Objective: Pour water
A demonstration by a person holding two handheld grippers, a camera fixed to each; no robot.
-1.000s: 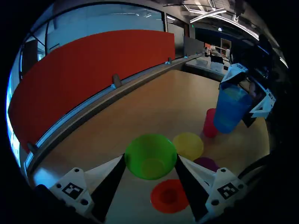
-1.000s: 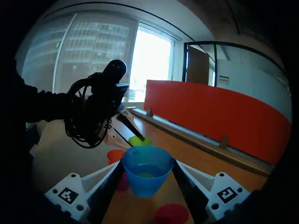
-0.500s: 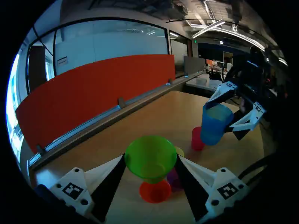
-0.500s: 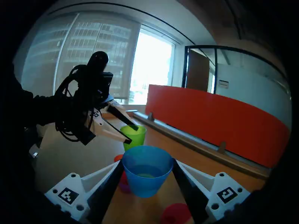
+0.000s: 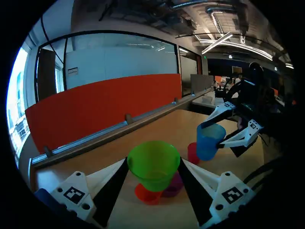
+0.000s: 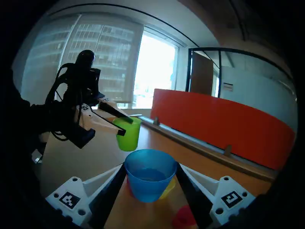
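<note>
Green cup (image 5: 153, 164) aloft, blue cup (image 6: 150, 173) (apart)

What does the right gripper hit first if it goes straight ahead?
Probably the green cup in the left gripper, just left of its line, met by the blue cup it carries; depth unclear. Otherwise the orange divider.

In the right gripper view, strong daylight comes through the big glass window (image 6: 152, 72), which looks washed-out white. The left hand (image 6: 59, 114) in front of it is just a dark shape. The left gripper view is dimmer, lit by long white ceiling lamps (image 5: 218, 41). The see-through blue plastic cup (image 6: 150, 187) and the green plastic cup (image 5: 153, 166) look sharp. The long orange wall panel (image 5: 106, 99) looks bent.
</note>
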